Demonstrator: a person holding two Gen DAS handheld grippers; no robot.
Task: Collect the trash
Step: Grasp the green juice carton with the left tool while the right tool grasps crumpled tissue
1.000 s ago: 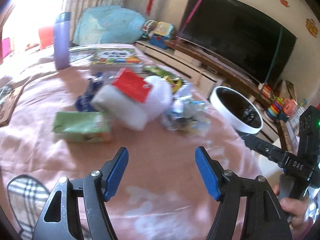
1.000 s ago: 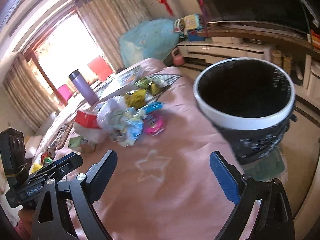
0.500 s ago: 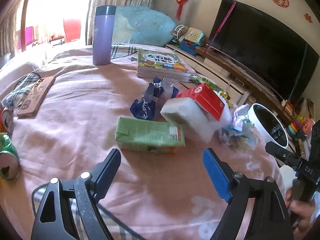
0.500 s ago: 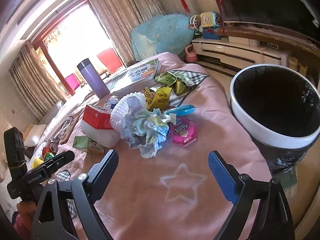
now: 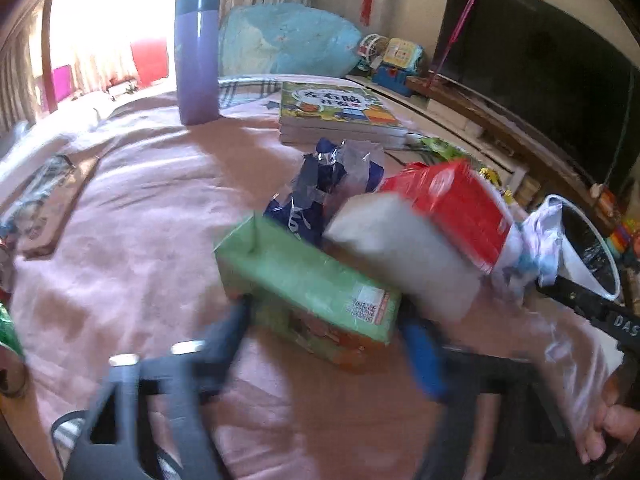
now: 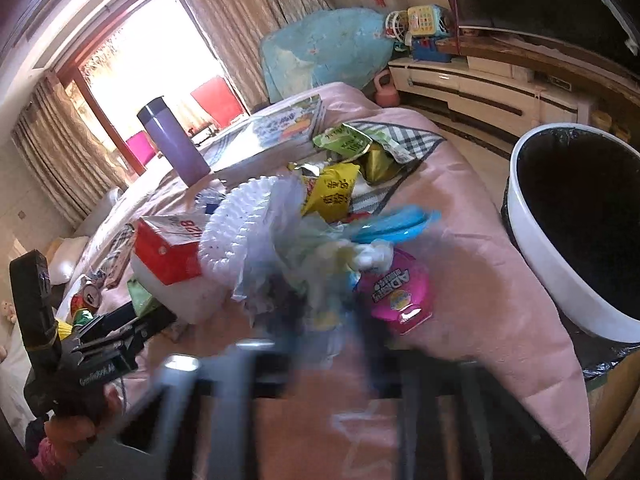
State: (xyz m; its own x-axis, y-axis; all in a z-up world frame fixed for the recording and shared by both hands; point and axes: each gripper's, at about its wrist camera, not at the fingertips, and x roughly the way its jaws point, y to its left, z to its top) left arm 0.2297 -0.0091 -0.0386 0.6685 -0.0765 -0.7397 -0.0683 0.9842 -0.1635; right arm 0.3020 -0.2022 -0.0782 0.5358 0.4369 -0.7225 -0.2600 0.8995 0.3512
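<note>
Trash lies heaped on the pink tablecloth [image 5: 152, 208]; a green carton [image 5: 308, 280] sits at the front of the heap, touching a white-and-red pack [image 5: 424, 232] behind it; the left tongs [image 5: 324, 320], blurred, stand wide apart with a finger at each end of the carton, grip unclear; the right tongs [image 6: 320, 320], smeared by motion, reach into crumpled paper [image 6: 296, 256] beside a pink disc [image 6: 396, 292], and their gap cannot be told; a white bin [image 6: 560, 264] stands just past the table edge.
</note>
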